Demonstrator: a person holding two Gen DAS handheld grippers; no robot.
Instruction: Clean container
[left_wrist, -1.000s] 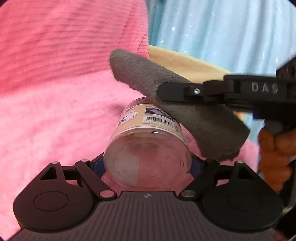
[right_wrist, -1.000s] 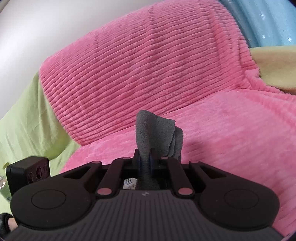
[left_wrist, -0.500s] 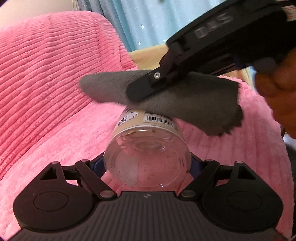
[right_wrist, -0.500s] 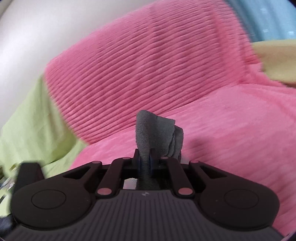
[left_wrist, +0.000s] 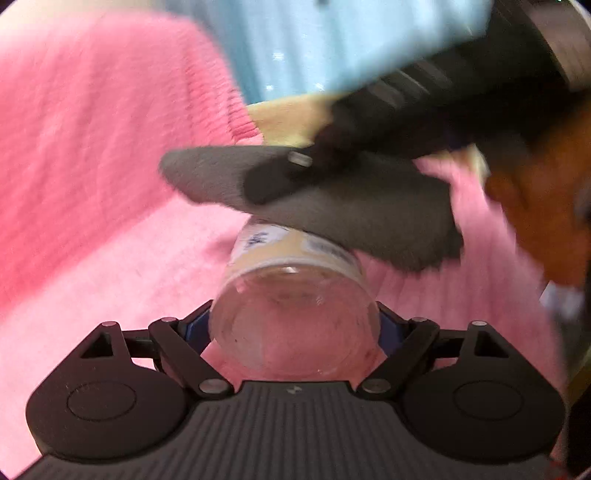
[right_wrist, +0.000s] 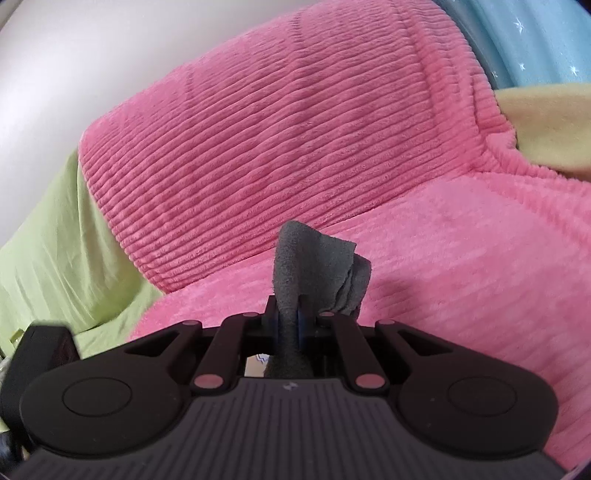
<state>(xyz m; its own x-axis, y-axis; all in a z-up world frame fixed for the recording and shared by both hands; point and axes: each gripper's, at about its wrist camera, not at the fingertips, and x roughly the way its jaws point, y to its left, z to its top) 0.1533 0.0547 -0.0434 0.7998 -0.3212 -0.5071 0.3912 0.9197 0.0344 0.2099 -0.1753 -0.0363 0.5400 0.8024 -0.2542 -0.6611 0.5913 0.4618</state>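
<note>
Above the pink sofa (left_wrist: 110, 184), your left claw (left_wrist: 293, 328), jaws opening slightly, cradles the jar (left_wrist: 293, 314) while your right claw (right_wrist: 290, 325) pinches the grey cloth (left_wrist: 332, 206) wiping its side; next, firm your hold.

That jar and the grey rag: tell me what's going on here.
A person holds a gripper in each hand over a pink blanket. The left gripper holds a clear jar on its side, though its jaws are opening slightly. The right gripper, shut on a grey cloth, lays it across the jar's labelled side. The wiping is under way.
</note>
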